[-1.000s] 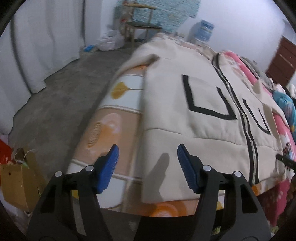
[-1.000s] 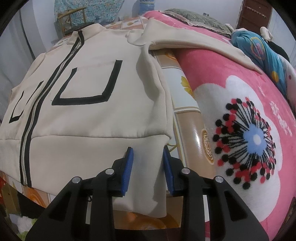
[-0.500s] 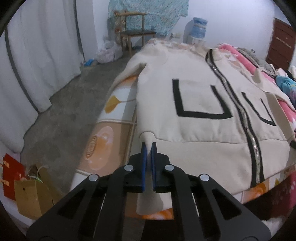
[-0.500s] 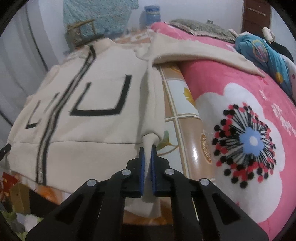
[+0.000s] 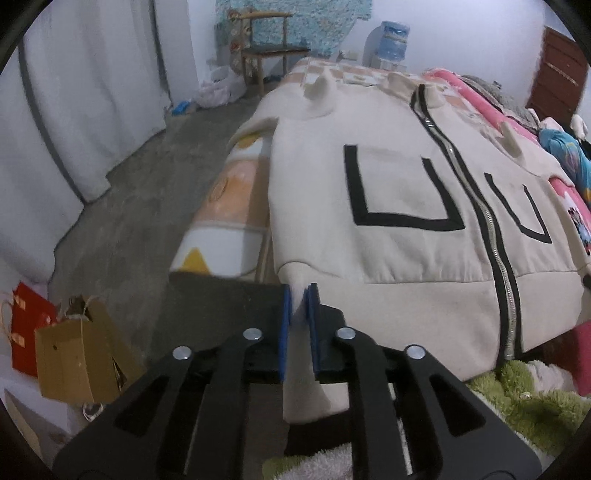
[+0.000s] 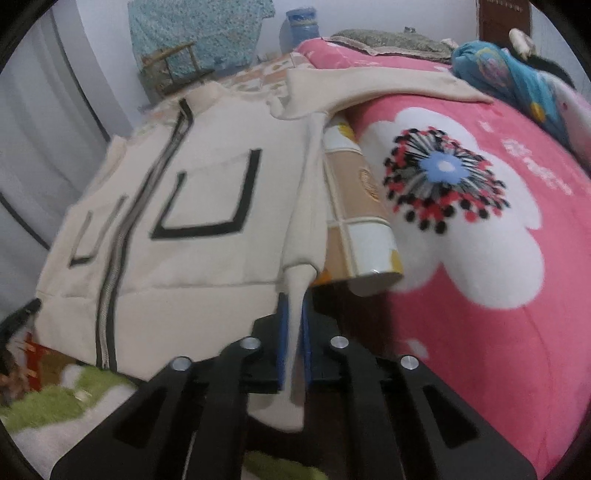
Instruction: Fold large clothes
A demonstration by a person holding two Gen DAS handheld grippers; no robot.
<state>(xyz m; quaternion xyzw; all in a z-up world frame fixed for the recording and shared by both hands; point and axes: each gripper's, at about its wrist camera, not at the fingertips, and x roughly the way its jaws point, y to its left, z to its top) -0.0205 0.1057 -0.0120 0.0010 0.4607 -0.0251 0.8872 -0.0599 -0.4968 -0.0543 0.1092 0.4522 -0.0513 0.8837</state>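
Your right wrist view is smeared by motion: the jacket (image 6: 207,206) zip and black pocket lines blur, and the chair (image 6: 173,70) beyond it is soft. The far sleeve (image 6: 388,88) hides part of the pink blanket (image 6: 517,295). In your left view the jacket's right edge runs out of frame, the hem hides the bed's near edge, and the paper bag's (image 5: 74,362) contents cannot be made out.

A grey concrete floor (image 5: 140,192) runs to white curtains (image 5: 85,88) at nine o'clock. At twelve, a wooden chair (image 5: 269,44) and water jug (image 5: 394,35) meet the pale wall (image 5: 461,33); a brown door (image 5: 557,85) stands at two.
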